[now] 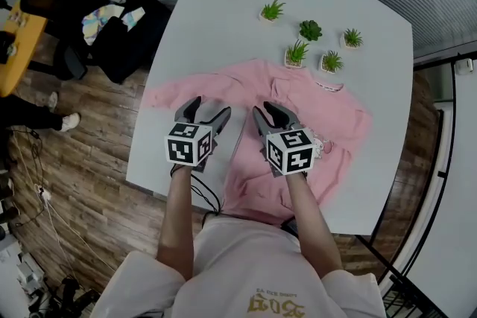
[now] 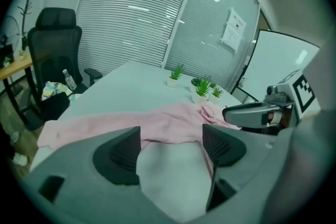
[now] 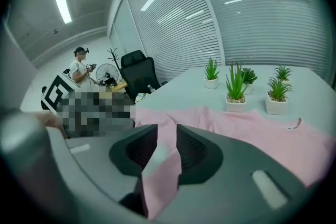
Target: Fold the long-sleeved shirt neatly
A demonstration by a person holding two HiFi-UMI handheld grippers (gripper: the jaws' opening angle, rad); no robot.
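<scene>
**Pink shirt on a white counter, office with slatted blinds.**
The long-sleeved shirt [image 1: 298,104] lies spread on the counter [image 1: 365,18], just before five potted plants [image 1: 310,30]. Both forearms reach forward. The left gripper [image 1: 206,109] has its jaws wide and empty. The right gripper [image 1: 270,112] has its jaws partly apart, with shirt cloth loose between them.

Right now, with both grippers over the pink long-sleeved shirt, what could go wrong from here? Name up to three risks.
1. A fold of the pink shirt sits between the slightly parted jaws of the right gripper; pulling away could drag and rumple it.
2. The potted plants stand right beside the shirt; tugging it might tip one.
3. The sleeve on the left reaches the edge of the table and may slide off.
</scene>
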